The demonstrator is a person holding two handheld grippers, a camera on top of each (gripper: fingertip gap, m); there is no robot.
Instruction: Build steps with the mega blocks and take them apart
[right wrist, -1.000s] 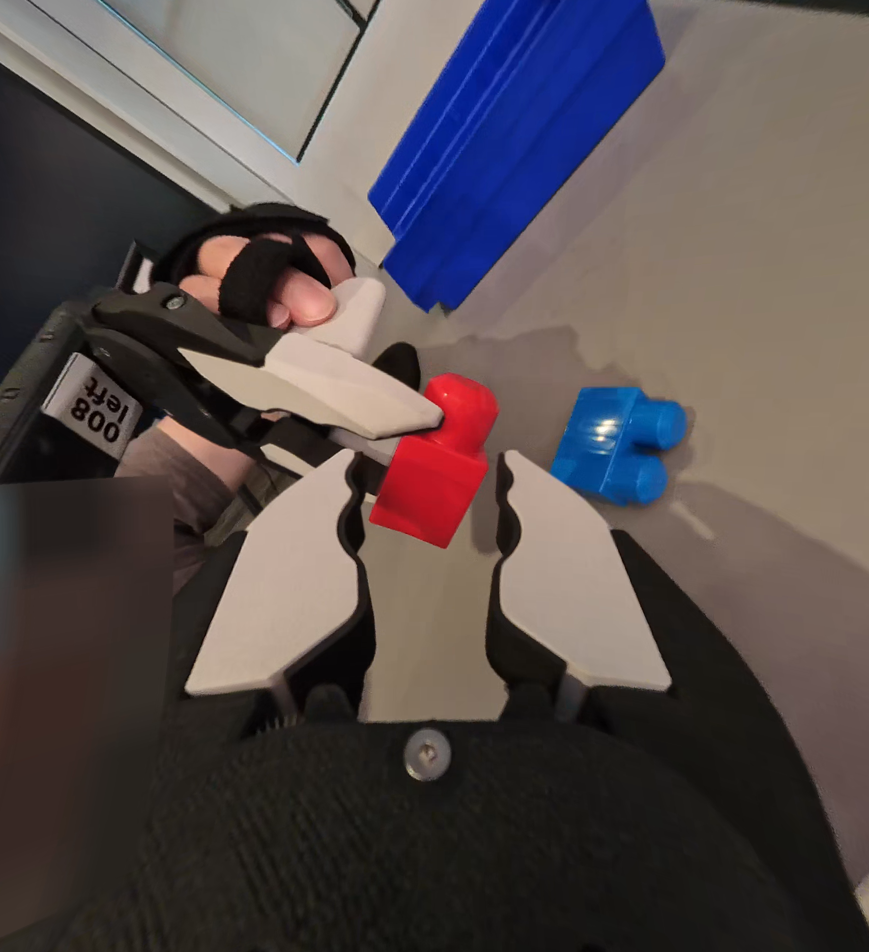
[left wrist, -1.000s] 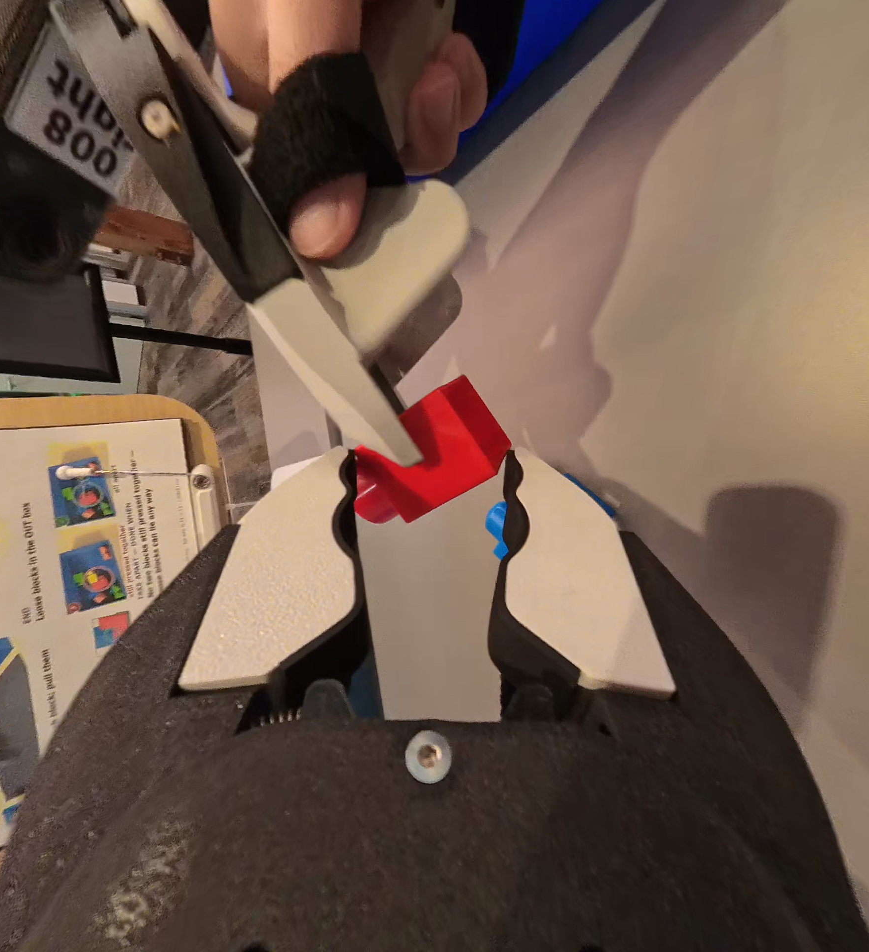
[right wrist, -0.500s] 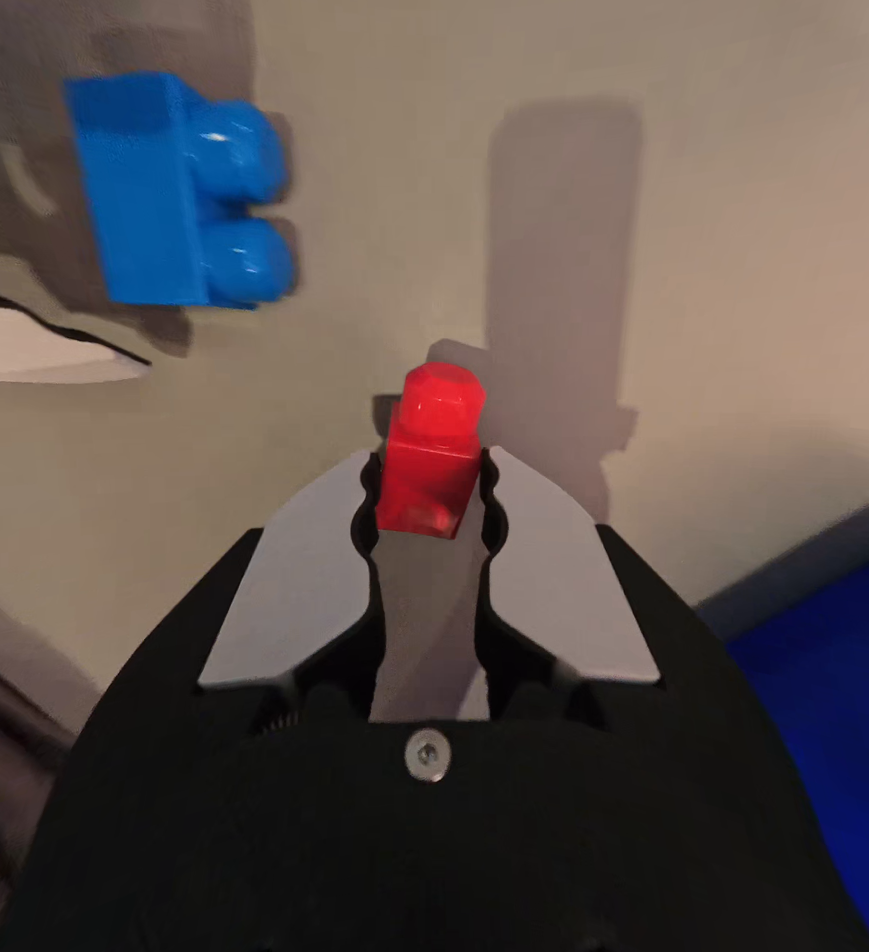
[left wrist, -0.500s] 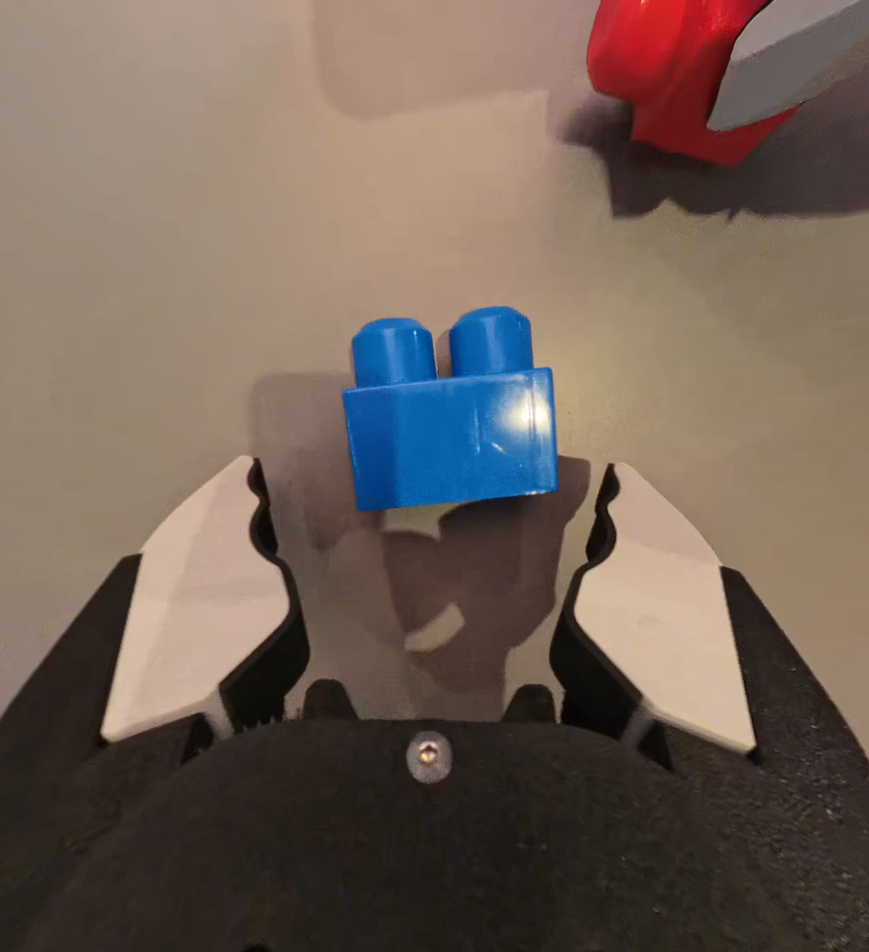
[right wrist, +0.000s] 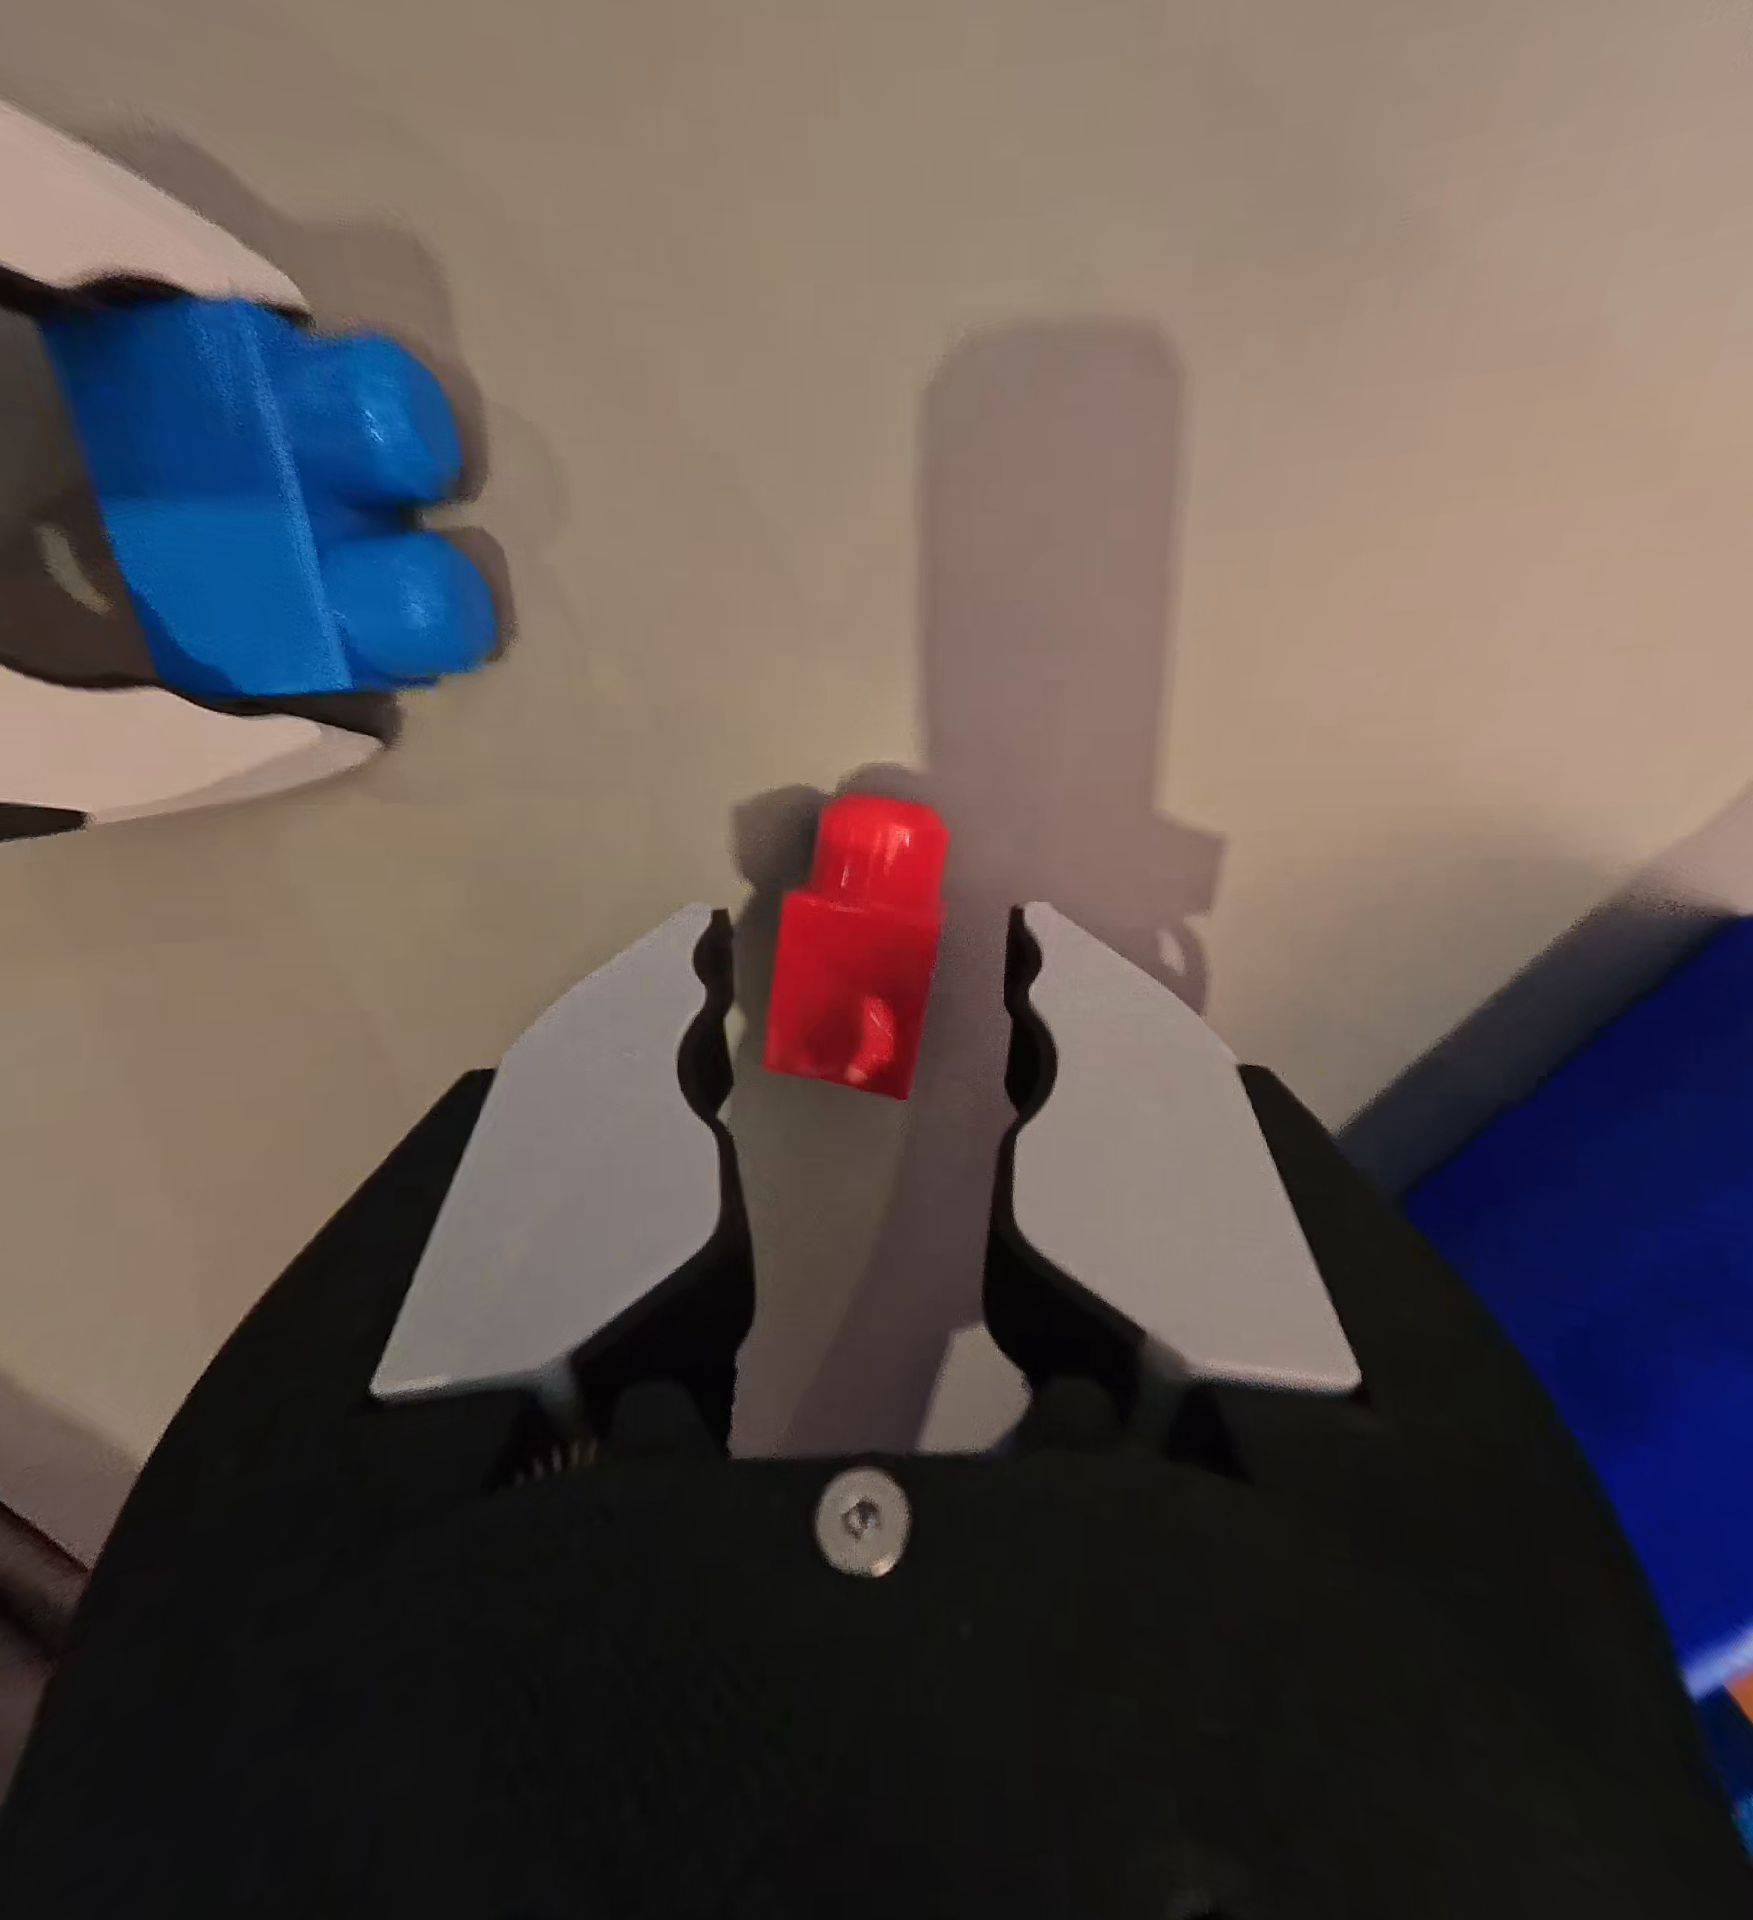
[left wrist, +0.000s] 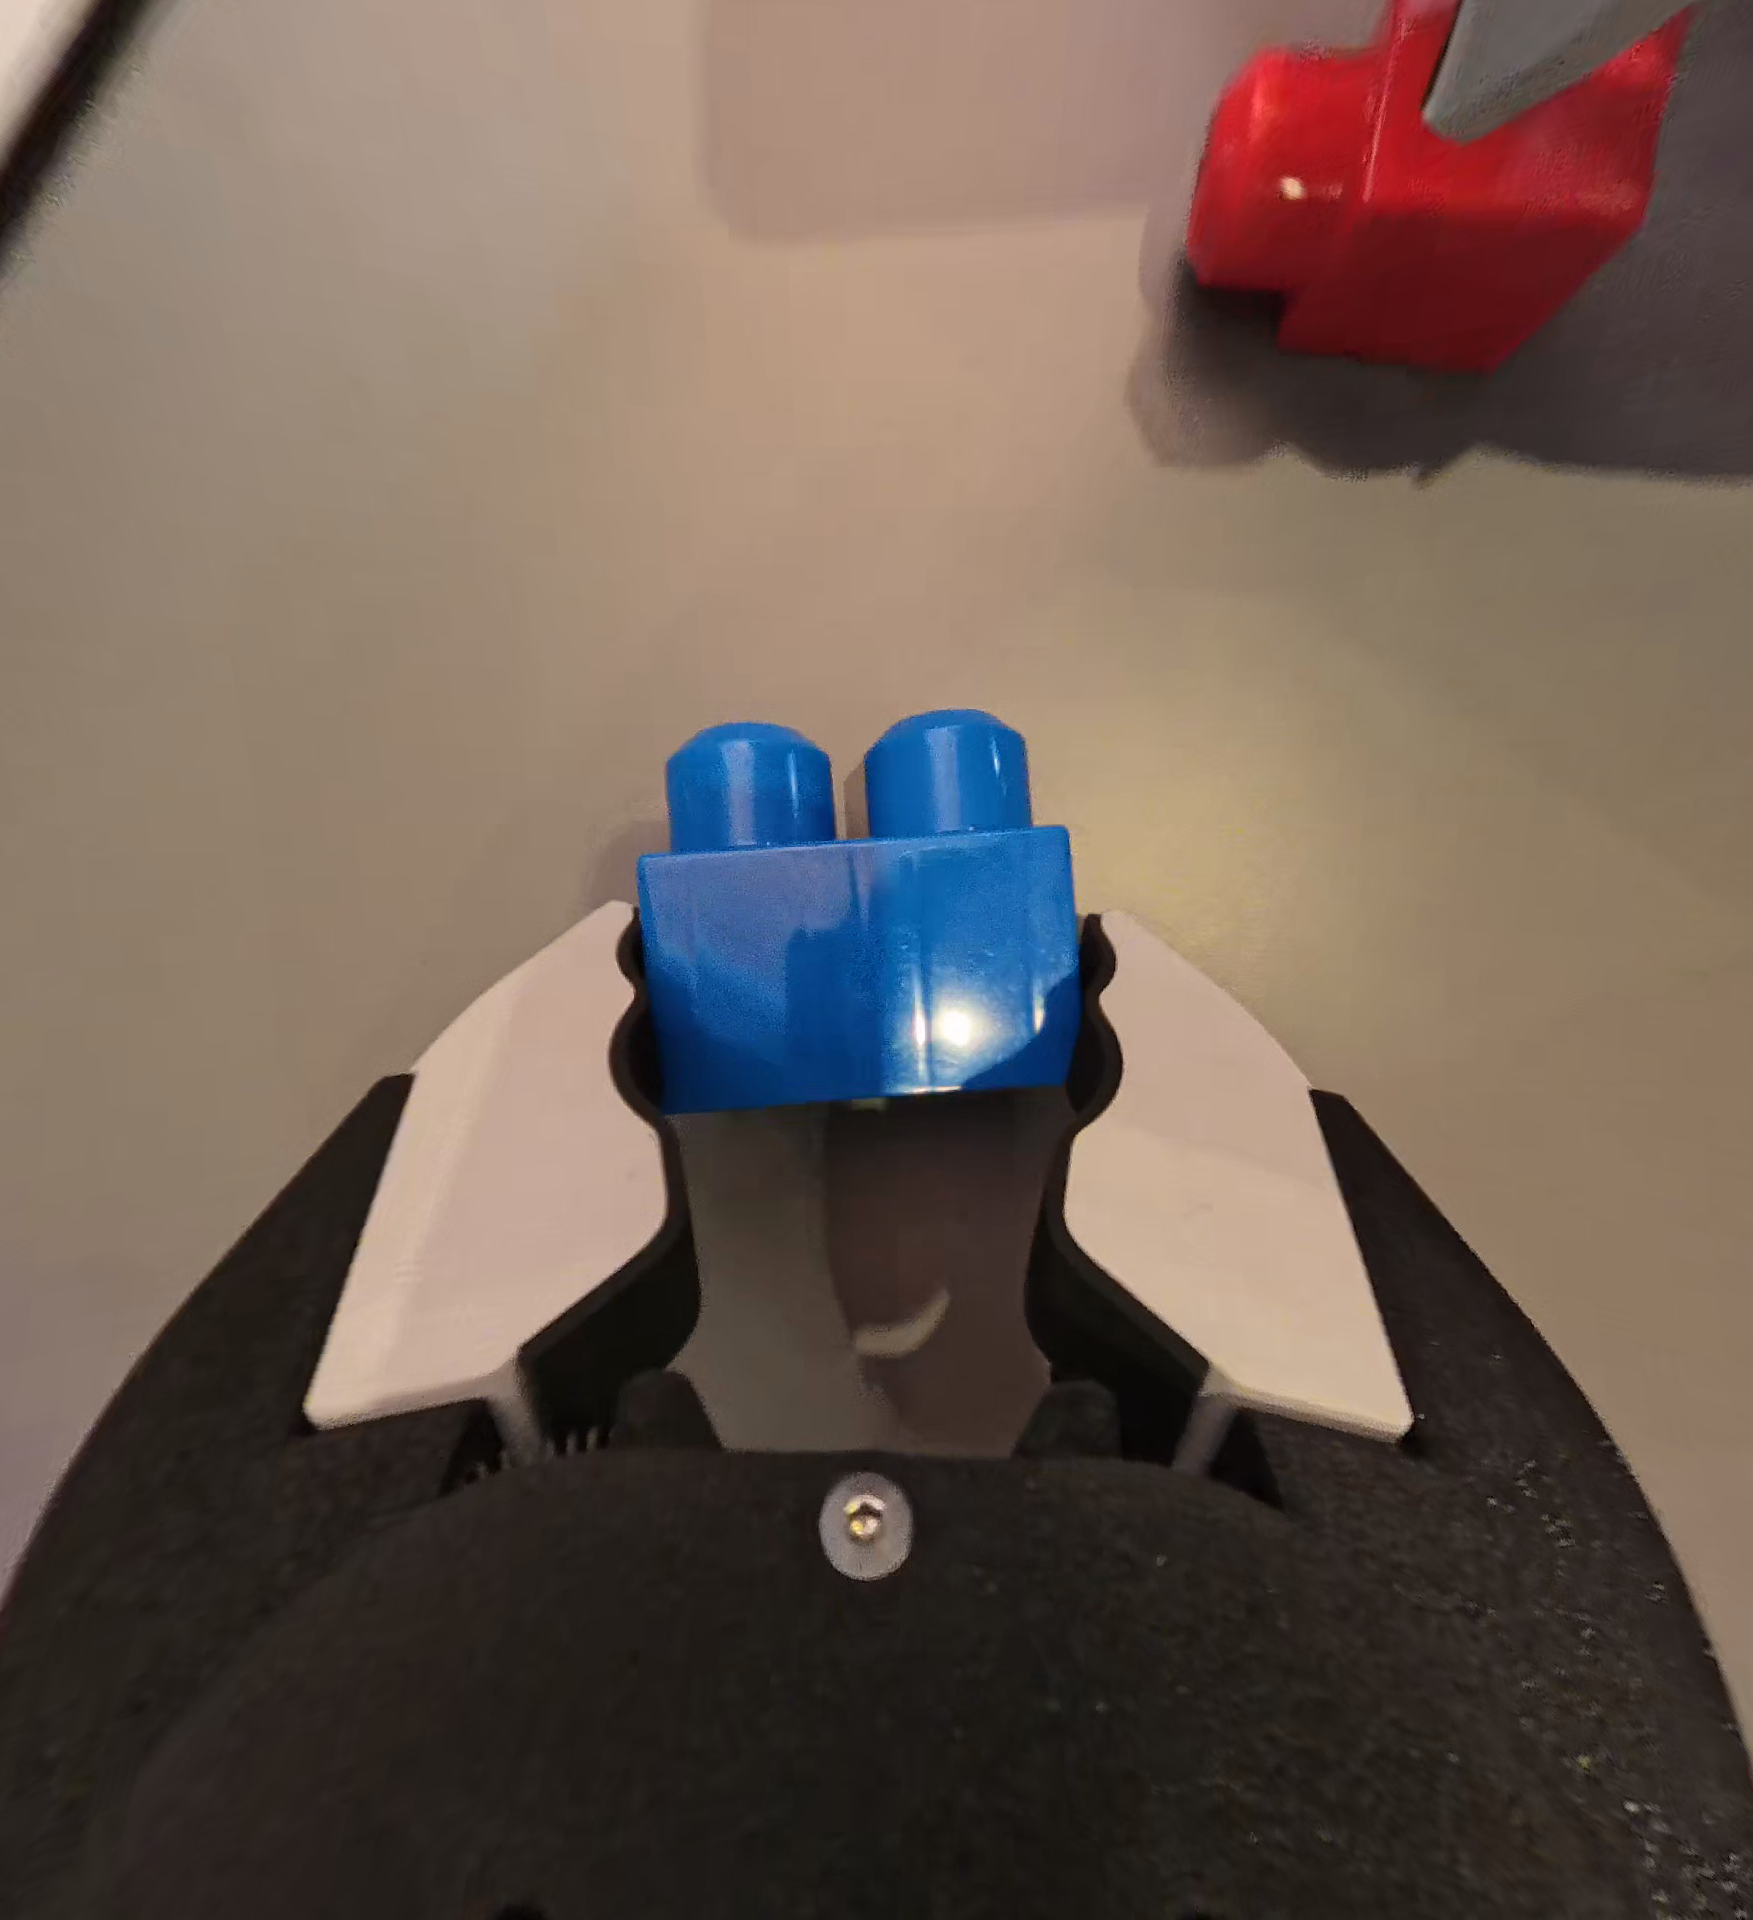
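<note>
My left claw (left wrist: 856, 997) is clamped on the glossy blue two-stud plastic block (left wrist: 856, 977), one finger pressed to each short end, studs pointing away from me over the plain grey tabletop (left wrist: 332, 623). My right claw (right wrist: 861, 997) stands parted, with clear gaps either side of the small red single-stud plastic block (right wrist: 851, 987) between its fingers; whether that block rests on the tabletop I cannot tell. Seen from the blue block, the red one sits well apart, off beyond its studs, and a blue plastic bin (right wrist: 1630, 1299) lies farther out. I judge this the pick-up before joining: next I must close on the red block, then line it up with a blue stud.
</note>
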